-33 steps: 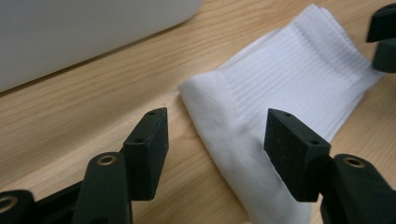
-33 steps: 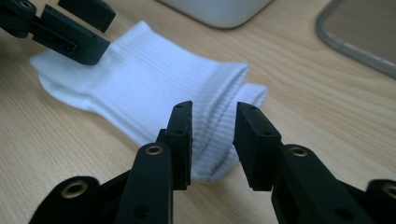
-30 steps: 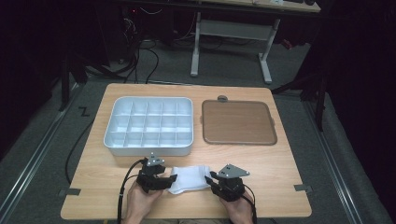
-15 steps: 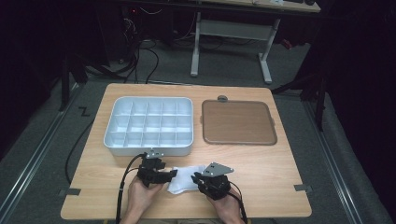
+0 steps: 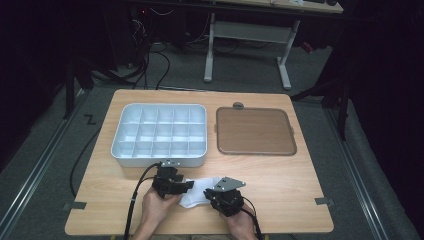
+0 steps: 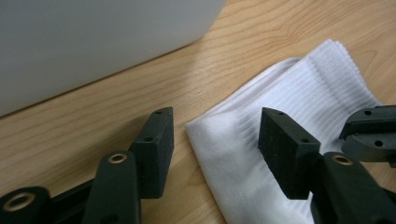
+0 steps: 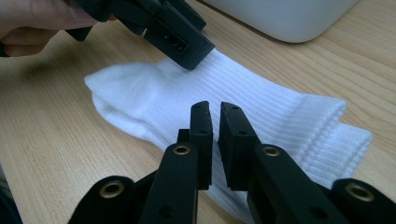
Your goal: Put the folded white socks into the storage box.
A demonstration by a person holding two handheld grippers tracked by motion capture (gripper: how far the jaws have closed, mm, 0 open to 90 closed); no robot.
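Observation:
A white ribbed sock (image 5: 192,196) lies flat on the wooden table near its front edge, between my two grippers. My left gripper (image 5: 186,186) is at the sock's left end; in the left gripper view its jaws (image 6: 215,135) stand apart astride the sock (image 6: 289,98) edge and have just been closing, with neither pad pressing. My right gripper (image 5: 209,195) comes in from the right. In the right gripper view its jaws (image 7: 215,116) have just closed to a thin slit, tips down on the sock (image 7: 261,107) and pinching its ribbed fabric. The left gripper (image 7: 180,42) rests on the sock's far end.
A white compartment tray (image 5: 116,145) stands just behind the left gripper, its wall close in the left gripper view (image 6: 93,37). A brown flat mat (image 5: 255,131) lies at the back right. Bare tabletop extends to the right of the hands.
My right gripper has slid left onto the sock and its jaws have drawn together. The sock now shows less between the two grippers. The left hand has stayed in place.

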